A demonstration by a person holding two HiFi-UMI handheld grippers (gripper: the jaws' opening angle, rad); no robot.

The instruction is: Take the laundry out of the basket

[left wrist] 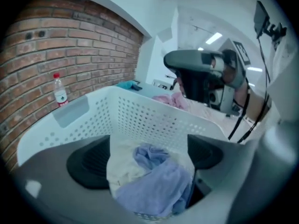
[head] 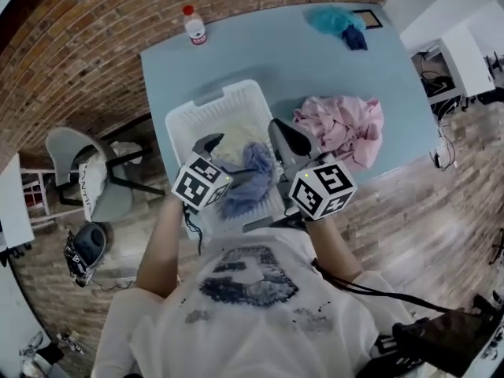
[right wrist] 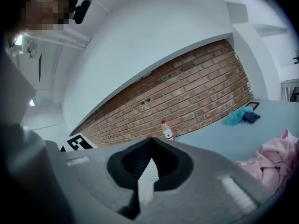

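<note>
A white perforated basket point(head: 228, 93) stands on the blue table point(head: 276, 53) close to me. It holds a pale blue cloth point(head: 250, 176) lying on a cream cloth point(head: 236, 136). My left gripper point(head: 211, 142) hangs over the basket's near left part. In the left gripper view its jaws point(left wrist: 149, 157) stand wide open, with the blue cloth point(left wrist: 156, 181) and cream cloth point(left wrist: 122, 164) low between them and no pad pressing. My right gripper point(head: 282, 128) is at the basket's right rim, tips point(right wrist: 149, 141) together and pointing level toward the brick wall. A pink garment point(head: 342, 128) lies heaped on the table right of the basket.
A water bottle point(head: 194, 25) stands at the table's far left corner. A teal cloth point(head: 335, 20) and a dark cloth point(head: 354, 38) lie at the far right, beside a small framed pad. A grey chair point(head: 87, 172) stands left of the table.
</note>
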